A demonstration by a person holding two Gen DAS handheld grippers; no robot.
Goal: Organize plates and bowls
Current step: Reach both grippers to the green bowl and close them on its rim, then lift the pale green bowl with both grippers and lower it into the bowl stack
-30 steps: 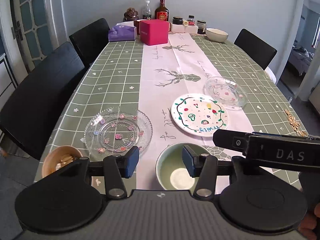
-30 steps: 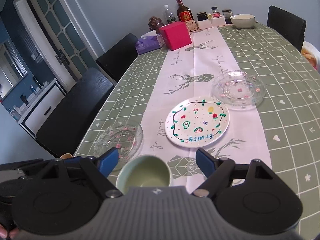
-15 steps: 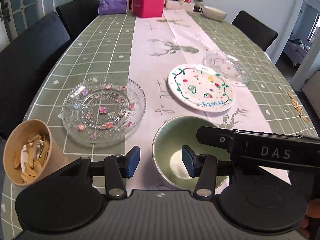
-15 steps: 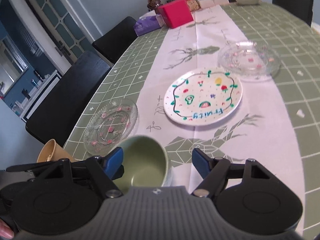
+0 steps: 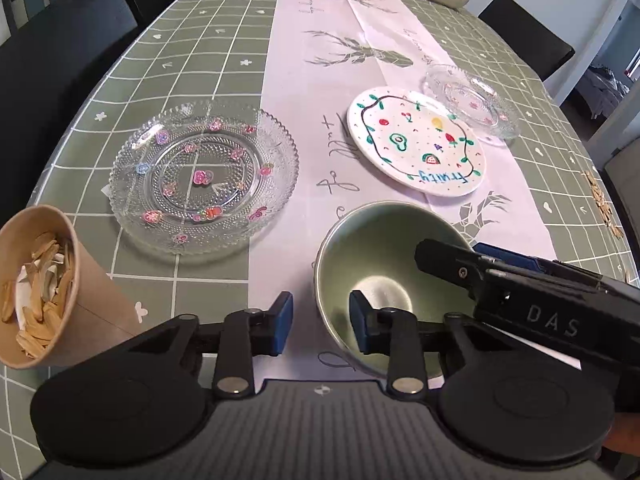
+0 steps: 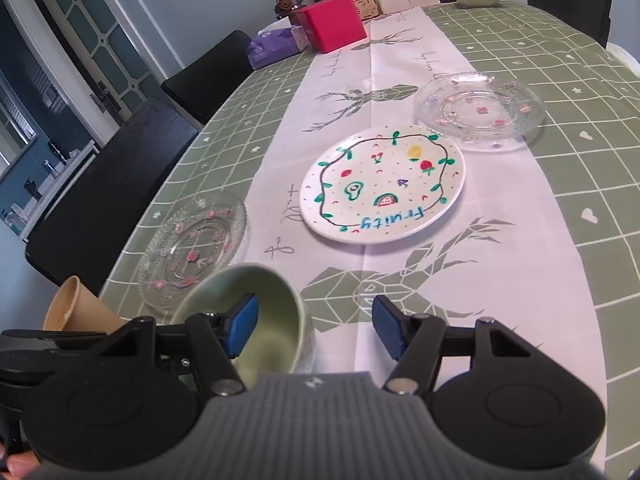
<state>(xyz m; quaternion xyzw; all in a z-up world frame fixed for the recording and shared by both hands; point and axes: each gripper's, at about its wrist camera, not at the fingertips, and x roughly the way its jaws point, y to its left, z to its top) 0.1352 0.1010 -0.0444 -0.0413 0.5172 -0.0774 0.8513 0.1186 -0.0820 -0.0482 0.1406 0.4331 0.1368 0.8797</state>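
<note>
Closing over opposite rims of the green bowl (image 5: 376, 264), the left hand-held gripper (image 5: 320, 326) and right hand-held gripper (image 6: 314, 330), both part-open and gripping nothing yet, could tip it against the glass plate (image 5: 204, 176).

"fruity" on painted plate (image 6: 383, 184)

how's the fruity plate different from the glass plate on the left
The fruity plate is opaque white with hand-drawn fruit and blue lettering; the glass plate is clear, beaded, with small pink flowers. The fruity plate lies on the pale runner; the glass plate sits on green checked cloth. Both are round, empty and flat on the table.
</note>
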